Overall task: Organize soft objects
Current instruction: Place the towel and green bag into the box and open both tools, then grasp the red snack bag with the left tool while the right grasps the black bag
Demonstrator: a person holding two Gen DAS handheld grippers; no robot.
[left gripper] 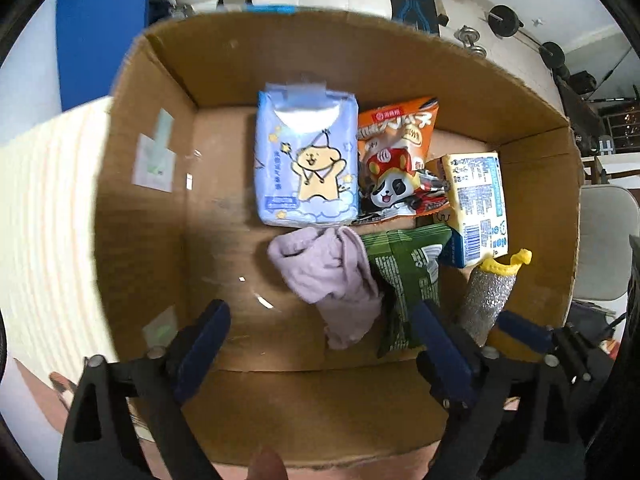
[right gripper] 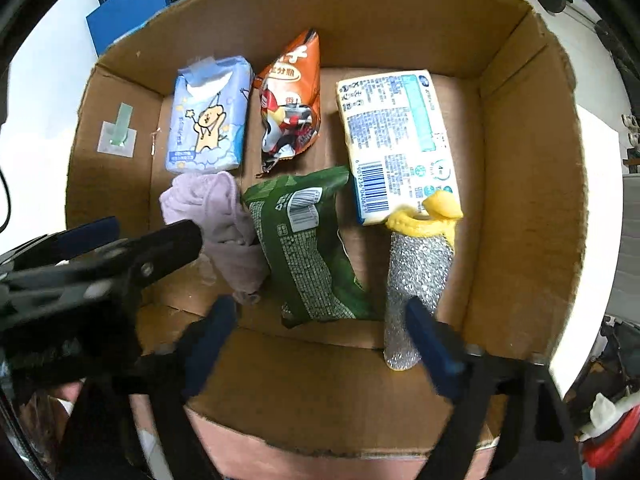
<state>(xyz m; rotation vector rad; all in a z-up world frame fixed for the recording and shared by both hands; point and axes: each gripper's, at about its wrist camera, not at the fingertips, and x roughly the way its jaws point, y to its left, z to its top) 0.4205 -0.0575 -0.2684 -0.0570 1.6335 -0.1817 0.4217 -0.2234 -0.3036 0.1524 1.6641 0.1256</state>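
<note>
An open cardboard box (left gripper: 360, 52) (right gripper: 520, 160) holds several soft items. A blue tissue pack (left gripper: 306, 160) (right gripper: 208, 120) lies at the back left, next to an orange snack bag (left gripper: 396, 160) (right gripper: 292, 108) and a white-yellow pack (left gripper: 478, 204) (right gripper: 396, 140). In front lie a lilac cloth (left gripper: 332, 276) (right gripper: 224, 220), a green bag (left gripper: 408, 280) (right gripper: 308, 248) and a silver scrubber with a yellow top (left gripper: 488, 292) (right gripper: 416, 272). My left gripper (left gripper: 324, 344) hangs open above the box's near side, over the cloth, holding nothing. My right gripper (right gripper: 320, 340) is open over the near wall, empty, with the left gripper (right gripper: 120, 252) beside it.
A blue panel (left gripper: 100, 28) (right gripper: 128, 12) stands behind the box. A white chair (left gripper: 604, 240) is to the right, with dumbbells (left gripper: 504, 20) on the floor beyond. A taped label (left gripper: 156, 152) (right gripper: 118, 132) sits on the box's left wall.
</note>
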